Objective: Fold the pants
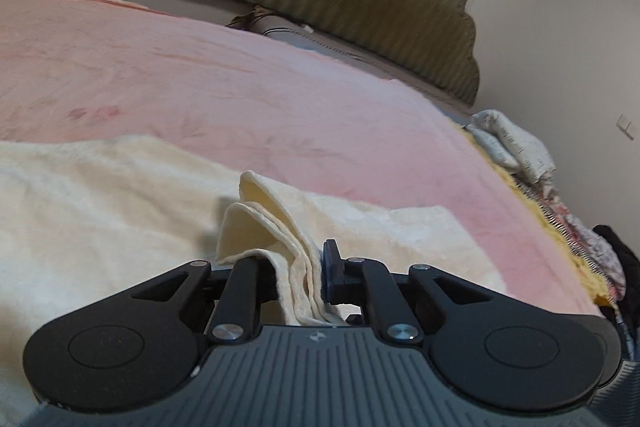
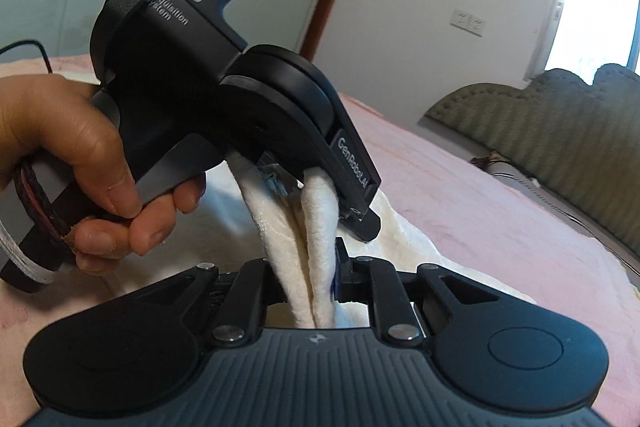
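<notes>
left claw (image 2: 320,195): matte black housing with a pistol-style handle; white lettering "DAS" over smaller lines on its side, "GenRoboLAI" along one finger
right claw (image 2: 304,287): black linkage arms with round silver screws, two disc-shaped black covers, grey ribbed base plate with a small white logo
finger pads (image 1: 330,267): dark blue
left hand (image 2: 80,163): bare, no sleeve in sight
handle end: dark braided band with a red stripe, white cord looped below
</notes>
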The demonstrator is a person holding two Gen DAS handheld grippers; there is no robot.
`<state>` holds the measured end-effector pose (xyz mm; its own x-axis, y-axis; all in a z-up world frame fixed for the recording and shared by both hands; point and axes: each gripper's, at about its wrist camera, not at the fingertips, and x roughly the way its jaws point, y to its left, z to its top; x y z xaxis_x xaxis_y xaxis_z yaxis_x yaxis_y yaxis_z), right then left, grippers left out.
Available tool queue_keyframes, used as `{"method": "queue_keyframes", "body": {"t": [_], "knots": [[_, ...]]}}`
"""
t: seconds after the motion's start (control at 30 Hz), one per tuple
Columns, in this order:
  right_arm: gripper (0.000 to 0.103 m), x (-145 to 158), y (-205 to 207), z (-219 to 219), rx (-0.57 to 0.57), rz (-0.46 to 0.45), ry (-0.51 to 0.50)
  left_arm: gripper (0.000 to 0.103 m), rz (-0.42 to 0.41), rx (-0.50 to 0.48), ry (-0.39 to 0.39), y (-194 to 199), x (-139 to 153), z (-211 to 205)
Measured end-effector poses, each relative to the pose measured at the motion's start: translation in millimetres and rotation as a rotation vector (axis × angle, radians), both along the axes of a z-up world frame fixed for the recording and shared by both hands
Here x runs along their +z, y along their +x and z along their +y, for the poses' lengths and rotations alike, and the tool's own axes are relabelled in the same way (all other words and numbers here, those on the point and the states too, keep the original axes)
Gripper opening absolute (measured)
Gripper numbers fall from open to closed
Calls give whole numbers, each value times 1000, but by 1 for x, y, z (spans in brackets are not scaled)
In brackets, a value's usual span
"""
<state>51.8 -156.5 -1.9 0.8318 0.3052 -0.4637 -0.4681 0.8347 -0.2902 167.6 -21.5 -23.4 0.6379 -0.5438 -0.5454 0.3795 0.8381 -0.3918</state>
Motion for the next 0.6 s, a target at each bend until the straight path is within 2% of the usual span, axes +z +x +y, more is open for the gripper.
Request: {"method": "queue_keyframes", "body": {"t": [0.07,0.13,0.2,0.27,0.3,0.37,0.43,0.5,0.6], "knots": [[14,-6,4,3,16,30,-21,16,7,20,46,2,-8,1],[17,-12,14,5,28,85,-68,27,8,24,53,2,-10,1],[22,-11,12,12,25,72,-123,34,-10,33,70,0,-7,4],[29,-4,4,10,45,73,-171,35,-26,42,91,-1,-3,6],[29,3,-3,5,70,88,-164,36,-28,48,95,-2,-1,7],[29,22,-17,-19,141,137,-58,37,-22,68,103,-2,2,10],[29,40,-18,-47,157,163,30,37,-33,112,122,-4,6,11],[30,53,-10,-73,94,136,58,38,-83,175,158,-8,11,13],[30,52,25,-106,-85,143,60,42,-144,244,199,-13,21,13]]}}
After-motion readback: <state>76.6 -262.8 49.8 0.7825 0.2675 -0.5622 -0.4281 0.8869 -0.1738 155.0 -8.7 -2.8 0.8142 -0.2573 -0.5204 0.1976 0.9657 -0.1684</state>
